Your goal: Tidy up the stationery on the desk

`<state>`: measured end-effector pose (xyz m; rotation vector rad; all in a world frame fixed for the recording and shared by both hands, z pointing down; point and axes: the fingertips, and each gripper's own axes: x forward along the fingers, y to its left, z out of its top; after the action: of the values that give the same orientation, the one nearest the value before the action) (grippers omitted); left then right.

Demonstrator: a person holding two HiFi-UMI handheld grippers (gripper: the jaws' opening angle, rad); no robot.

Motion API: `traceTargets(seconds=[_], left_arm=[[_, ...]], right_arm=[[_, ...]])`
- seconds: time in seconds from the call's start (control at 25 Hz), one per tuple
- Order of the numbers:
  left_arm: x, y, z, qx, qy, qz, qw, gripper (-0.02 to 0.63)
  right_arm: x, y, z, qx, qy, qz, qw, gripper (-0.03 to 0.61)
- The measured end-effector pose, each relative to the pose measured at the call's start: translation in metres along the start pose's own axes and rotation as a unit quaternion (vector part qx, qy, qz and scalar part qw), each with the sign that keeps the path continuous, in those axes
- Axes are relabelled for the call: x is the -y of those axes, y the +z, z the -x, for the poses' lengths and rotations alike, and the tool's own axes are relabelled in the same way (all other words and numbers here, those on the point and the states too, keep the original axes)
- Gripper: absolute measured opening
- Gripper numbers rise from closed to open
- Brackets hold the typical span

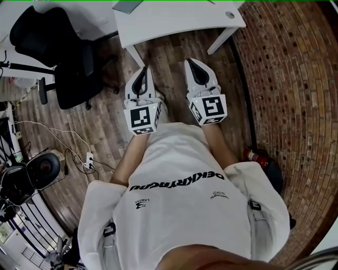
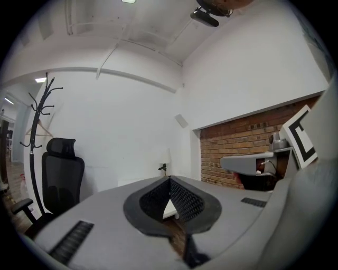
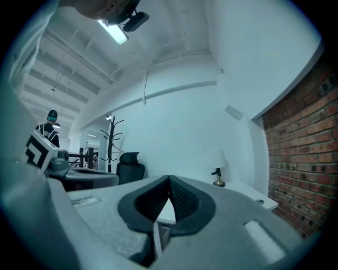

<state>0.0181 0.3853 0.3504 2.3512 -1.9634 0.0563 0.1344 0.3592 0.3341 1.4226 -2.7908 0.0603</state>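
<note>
A white desk point(image 1: 174, 21) stands ahead of me at the top of the head view. On its far edge lies a grey flat item point(image 1: 128, 5); I cannot make out any stationery from here. My left gripper point(image 1: 141, 71) and right gripper point(image 1: 191, 62) are held side by side above the wooden floor, short of the desk, both pointing level toward it. Each is shut with nothing between its jaws. In the left gripper view the left gripper point(image 2: 170, 179) has its pads meeting, and the right gripper point(image 3: 169, 178) looks the same in its own view. A small lamp point(image 3: 217, 176) stands on the desk point(image 3: 248, 192).
A black office chair point(image 1: 68, 58) stands left of the desk, a coat rack point(image 2: 37, 121) behind it. A brick wall point(image 1: 285, 79) runs along the right, with a red fire extinguisher point(image 1: 253, 155) at its foot. Cables and a power strip point(image 1: 90, 158) lie on the floor at left.
</note>
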Motion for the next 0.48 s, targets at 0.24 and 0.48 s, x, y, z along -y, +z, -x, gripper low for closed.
traceTargets(seconds=[0.24, 0.48], left_arm=[[-0.047, 0.000, -0.072, 0.001, 0.002, 0.008, 1.0000, -0.003], [-0.105, 0.009, -0.156, -0.018, -0.008, 0.019, 0.9996, -0.003]], right_arm=[[0.017, -0.006, -0.086, -0.004, 0.001, -0.008, 1.000, 0.000], [0.034, -0.002, -0.184, -0.023, -0.007, -0.021, 0.999, 0.000]])
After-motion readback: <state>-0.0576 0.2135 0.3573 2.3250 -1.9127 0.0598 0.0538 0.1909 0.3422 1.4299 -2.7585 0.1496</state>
